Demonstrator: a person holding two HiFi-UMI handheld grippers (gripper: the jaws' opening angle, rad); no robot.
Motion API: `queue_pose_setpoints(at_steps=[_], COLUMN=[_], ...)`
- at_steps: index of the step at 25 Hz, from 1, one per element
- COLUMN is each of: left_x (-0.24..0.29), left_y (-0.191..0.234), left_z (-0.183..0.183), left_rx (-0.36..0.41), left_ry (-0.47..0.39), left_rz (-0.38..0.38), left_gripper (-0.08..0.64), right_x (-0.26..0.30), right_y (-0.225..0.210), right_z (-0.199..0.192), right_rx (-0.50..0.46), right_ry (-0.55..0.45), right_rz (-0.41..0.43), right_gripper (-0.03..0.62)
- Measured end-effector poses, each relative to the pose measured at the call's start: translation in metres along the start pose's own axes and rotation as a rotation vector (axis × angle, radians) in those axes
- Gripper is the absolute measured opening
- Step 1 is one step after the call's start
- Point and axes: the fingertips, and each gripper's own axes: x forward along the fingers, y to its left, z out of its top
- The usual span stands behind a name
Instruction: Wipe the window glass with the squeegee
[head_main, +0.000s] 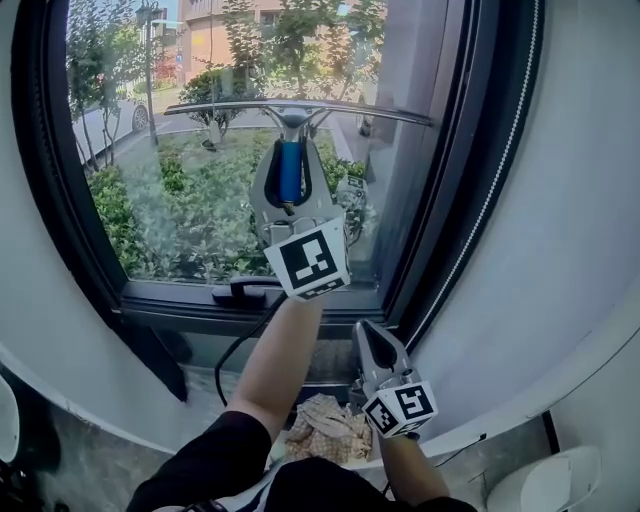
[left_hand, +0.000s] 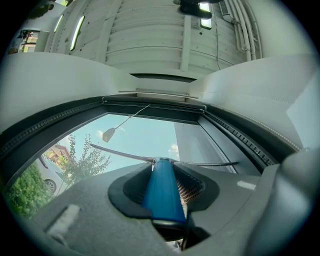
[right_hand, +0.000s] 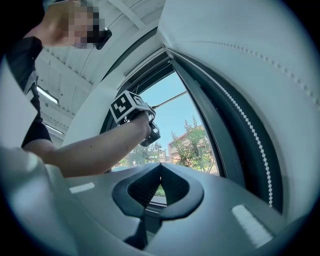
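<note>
The squeegee has a blue handle (head_main: 290, 170) and a long thin blade (head_main: 300, 108) lying level across the upper window glass (head_main: 150, 200). My left gripper (head_main: 291, 150) is raised in front of the pane and shut on that handle. In the left gripper view the blue handle (left_hand: 162, 192) sits between the jaws, with the blade (left_hand: 125, 154) against the glass beyond. My right gripper (head_main: 375, 345) hangs low below the sill, shut with nothing in it. In the right gripper view the closed jaws (right_hand: 160, 172) point at the window, and the left arm (right_hand: 95, 147) reaches up.
A dark window frame (head_main: 455, 200) rims the glass, with a black latch (head_main: 245, 290) on the sill and a cable (head_main: 235, 355) hanging below. A crumpled cloth (head_main: 325, 425) lies under the sill. White curved wall (head_main: 580, 200) stands to the right.
</note>
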Motion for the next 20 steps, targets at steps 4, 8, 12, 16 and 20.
queue_pose_setpoints(at_steps=[4,8,12,16,20], left_x=[-0.003,-0.006,-0.009,-0.011,-0.015], left_y=[0.0,0.001,0.001,0.001,0.001], left_z=[-0.002,-0.005,-0.007,-0.007,-0.009], left_rx=[0.002,0.001,-0.006,-0.008,-0.01], left_ry=[0.003,0.003,0.01,0.006,0.014], left_rz=[0.002,0.004,0.001,0.003,-0.002], left_gripper=[0.133,0.133,0.133,0.133,0.133], right_x=[-0.001,-0.001,-0.001,-0.001,-0.002], right_y=[0.001,0.0,-0.003,-0.004,-0.004], right_z=[-0.001,-0.006,-0.006,-0.005,-0.008], right_rx=[-0.001,-0.005,0.001,-0.003,-0.01], right_ry=[0.009,0.022,0.024,0.027,0.031], right_rz=[0.004,0.008,0.003,0.005,0.003], right_gripper=[0.006,0.006,0.006,0.006,0.006])
